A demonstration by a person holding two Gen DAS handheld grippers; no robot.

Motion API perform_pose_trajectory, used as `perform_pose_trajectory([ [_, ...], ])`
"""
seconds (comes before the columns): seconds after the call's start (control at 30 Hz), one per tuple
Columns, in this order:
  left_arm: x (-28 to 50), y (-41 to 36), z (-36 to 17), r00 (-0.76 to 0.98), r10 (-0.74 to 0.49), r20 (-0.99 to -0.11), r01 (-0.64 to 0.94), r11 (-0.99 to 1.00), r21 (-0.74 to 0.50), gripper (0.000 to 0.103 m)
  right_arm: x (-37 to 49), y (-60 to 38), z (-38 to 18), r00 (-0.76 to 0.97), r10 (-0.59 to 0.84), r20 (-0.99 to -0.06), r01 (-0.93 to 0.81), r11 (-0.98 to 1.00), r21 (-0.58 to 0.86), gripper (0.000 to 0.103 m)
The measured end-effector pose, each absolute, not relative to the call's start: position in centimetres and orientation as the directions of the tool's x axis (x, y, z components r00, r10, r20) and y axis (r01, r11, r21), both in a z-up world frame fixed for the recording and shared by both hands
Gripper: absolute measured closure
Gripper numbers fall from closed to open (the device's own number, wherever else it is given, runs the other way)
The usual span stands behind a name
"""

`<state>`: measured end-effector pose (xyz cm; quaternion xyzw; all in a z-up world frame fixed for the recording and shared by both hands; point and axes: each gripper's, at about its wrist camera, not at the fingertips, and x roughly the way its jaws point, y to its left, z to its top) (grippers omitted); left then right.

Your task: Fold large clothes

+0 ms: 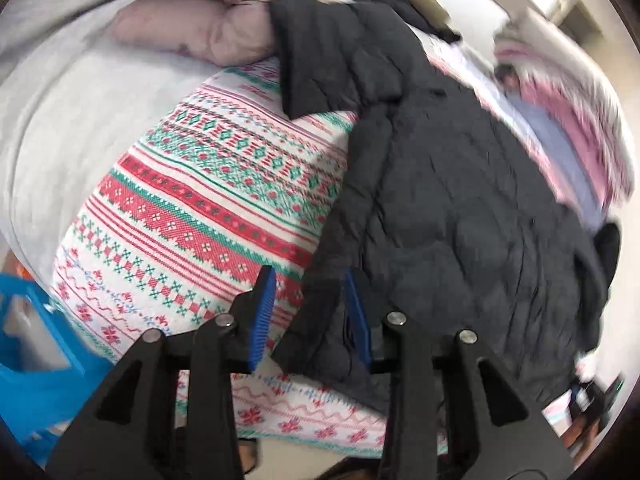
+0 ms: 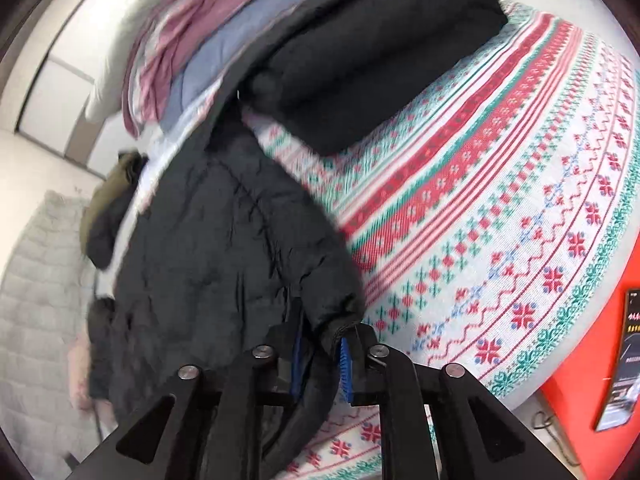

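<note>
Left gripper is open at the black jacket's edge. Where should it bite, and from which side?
Grip the black jacket at its near hem corner, which already lies between the left gripper's open fingers. Come from the patterned blanket side: there the edge is free, thin and flat, unlike the puffy middle.

The left hand-held gripper point(image 1: 310, 316) points forward with its blue-padded fingers spread apart, while the right hand-held gripper point(image 2: 322, 354) has its fingers drawn close, pinching dark fabric between them.

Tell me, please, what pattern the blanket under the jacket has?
Red, green and white Nordic-style bands on the blanket; left wrist view.
</note>
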<state>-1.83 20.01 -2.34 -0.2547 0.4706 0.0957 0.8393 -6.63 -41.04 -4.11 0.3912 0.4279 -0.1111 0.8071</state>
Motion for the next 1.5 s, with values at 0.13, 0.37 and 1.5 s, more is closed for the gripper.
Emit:
perform_pose_trajectory([
  [0.13, -0.4, 18.9, -1.4, 0.575, -0.079, -0.814, -0.372, 0.861, -0.346, 0.056, -6.9, -40.7, -2.2, 0.635, -0.056, -0.771, 0.556, 0.726, 0.405, 0.073],
  [0.37, 5.6, 12.7, -1.6, 0.589, -0.124, -0.799, -0.256, 0.908, -0.331, 0.050, -4.5, -35.0, 0.6, 0.738, -0.003, -0.675, 0.339, 0.866, 0.367, 0.063],
  [1.5, 16.6, 8.6, -3.7, 0.586, -0.117, -0.802, -0.288, 0.895, -0.341, 0.032, 4.0, -30.9, -3.9, 0.659, 0.158, -0.735, 0.223, 0.893, 0.392, 0.035],
])
